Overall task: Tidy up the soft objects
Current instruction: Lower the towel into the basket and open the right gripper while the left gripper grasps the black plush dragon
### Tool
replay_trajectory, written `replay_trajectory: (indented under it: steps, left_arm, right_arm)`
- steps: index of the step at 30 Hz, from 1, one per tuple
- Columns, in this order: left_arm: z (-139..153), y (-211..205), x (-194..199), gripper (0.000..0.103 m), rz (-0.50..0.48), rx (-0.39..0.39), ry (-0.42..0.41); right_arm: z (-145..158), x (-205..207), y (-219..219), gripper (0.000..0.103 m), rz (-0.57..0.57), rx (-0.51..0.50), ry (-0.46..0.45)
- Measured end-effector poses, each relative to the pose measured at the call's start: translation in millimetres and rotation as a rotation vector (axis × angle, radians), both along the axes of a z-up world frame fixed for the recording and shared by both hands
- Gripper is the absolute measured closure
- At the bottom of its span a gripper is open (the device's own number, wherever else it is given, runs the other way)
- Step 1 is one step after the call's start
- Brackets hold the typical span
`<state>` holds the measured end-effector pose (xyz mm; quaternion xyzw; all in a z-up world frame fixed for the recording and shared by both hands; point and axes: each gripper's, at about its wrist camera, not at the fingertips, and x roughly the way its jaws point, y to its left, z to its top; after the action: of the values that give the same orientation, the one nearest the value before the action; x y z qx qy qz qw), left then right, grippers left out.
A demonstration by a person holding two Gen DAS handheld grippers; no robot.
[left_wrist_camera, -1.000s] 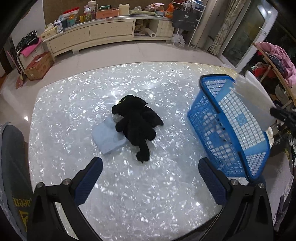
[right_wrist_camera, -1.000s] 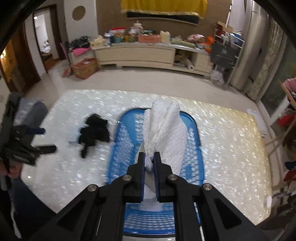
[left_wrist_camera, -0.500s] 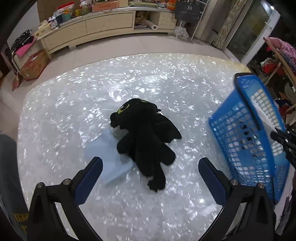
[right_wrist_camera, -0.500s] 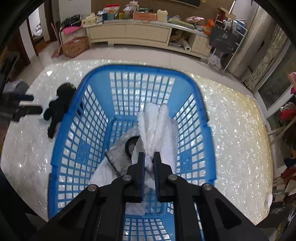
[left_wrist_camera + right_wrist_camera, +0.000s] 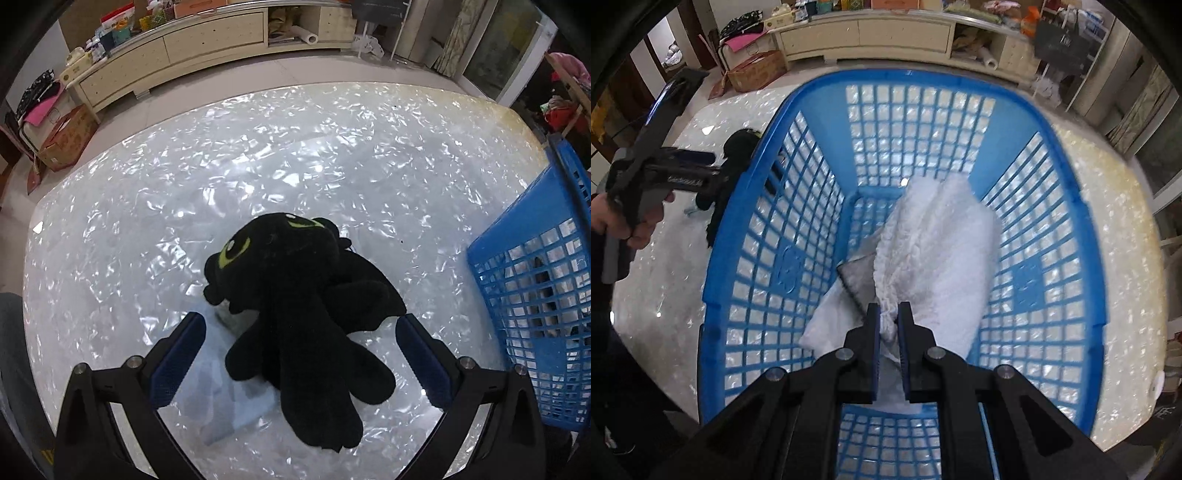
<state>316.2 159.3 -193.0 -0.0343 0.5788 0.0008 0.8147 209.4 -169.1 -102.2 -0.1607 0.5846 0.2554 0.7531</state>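
Blue plastic basket (image 5: 1086,258) by the table's right edge now surrounds the white fluffy cloth (image 5: 938,251), lowered from above the rim onto a grey item; the right gripper (image 5: 888,325) stays clenched on it, so release looks next. Mid-table, the left gripper (image 5: 301,363) dropped around the black dragon plush (image 5: 295,306), jaws just narrowing, not touching.
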Motion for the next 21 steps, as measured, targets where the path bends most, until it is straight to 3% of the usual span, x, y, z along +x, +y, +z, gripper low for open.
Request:
replay_trajectory:
  steps: [3, 10, 15, 19, 21]
  left_arm:
    - [-9, -4, 8, 0.034, -0.017, 0.039, 0.025]
    - [-22, -11, 16, 0.046, -0.033, 0.007, 0.030]
    - [-17, -19, 13, 0.054, -0.055, 0.029, 0.015]
    - [-10, -16, 5, 0.055, -0.034, 0.002, 0.003]
    - [1, -16, -5, 0.055, -0.025, -0.018, -0.014]
  right_arm:
    - [-5, -1, 3, 0.094, 0.019, -0.011, 0.018]
    - [-11, 13, 3, 0.093, 0.013, 0.013, 0.144]
    - [-11, 22, -3, 0.091, 0.000, 0.041, 0.184]
    - [-13, 26, -2, 0.083, 0.007, 0.047, 0.219]
    - [-13, 33, -3, 0.065, 0.000, 0.069, 0.229]
